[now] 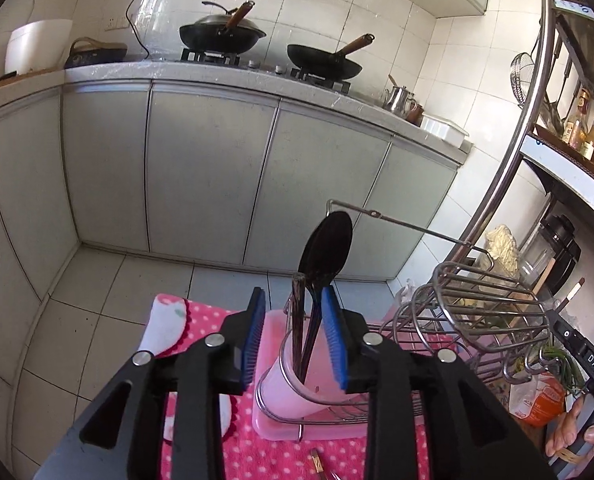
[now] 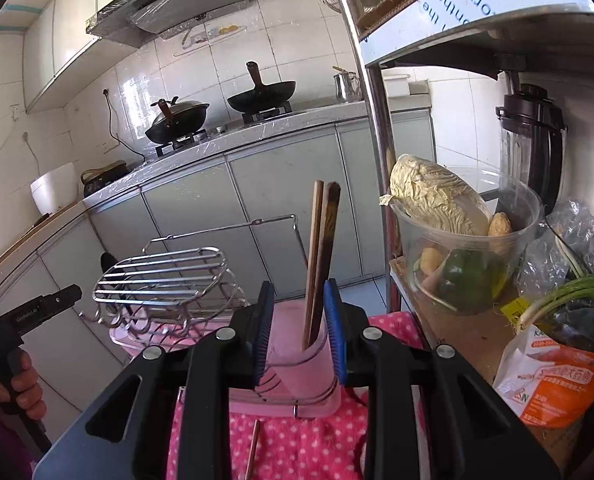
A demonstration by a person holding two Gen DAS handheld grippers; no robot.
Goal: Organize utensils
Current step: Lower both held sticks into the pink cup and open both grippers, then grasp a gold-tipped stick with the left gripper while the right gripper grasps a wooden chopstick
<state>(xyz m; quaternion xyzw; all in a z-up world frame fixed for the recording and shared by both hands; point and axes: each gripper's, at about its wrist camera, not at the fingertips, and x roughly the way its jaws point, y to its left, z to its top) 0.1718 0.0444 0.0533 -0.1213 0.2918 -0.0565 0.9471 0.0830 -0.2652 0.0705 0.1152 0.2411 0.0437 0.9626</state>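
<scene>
In the left wrist view a dark spoon [image 1: 326, 248] and a dark stick stand upright in a pink cup [image 1: 297, 392] held in a wire rack [image 1: 477, 312] on a pink tray. My left gripper [image 1: 295, 344] is open, its blue pads either side of the spoon's handle without gripping it. In the right wrist view two chopsticks [image 2: 321, 256] stand in another pink cup [image 2: 297, 356] of the same rack [image 2: 165, 276]. My right gripper [image 2: 299, 332] is open around them. One loose chopstick [image 2: 253, 452] lies on the pink dotted cloth [image 2: 309, 444].
A steel shelf pole [image 2: 373, 120] stands close on the right, with a bowl of cabbage and vegetables [image 2: 457, 240], a blender [image 2: 533, 136] and food packets. Across the floor is a counter with two woks [image 1: 225, 32] and a kettle.
</scene>
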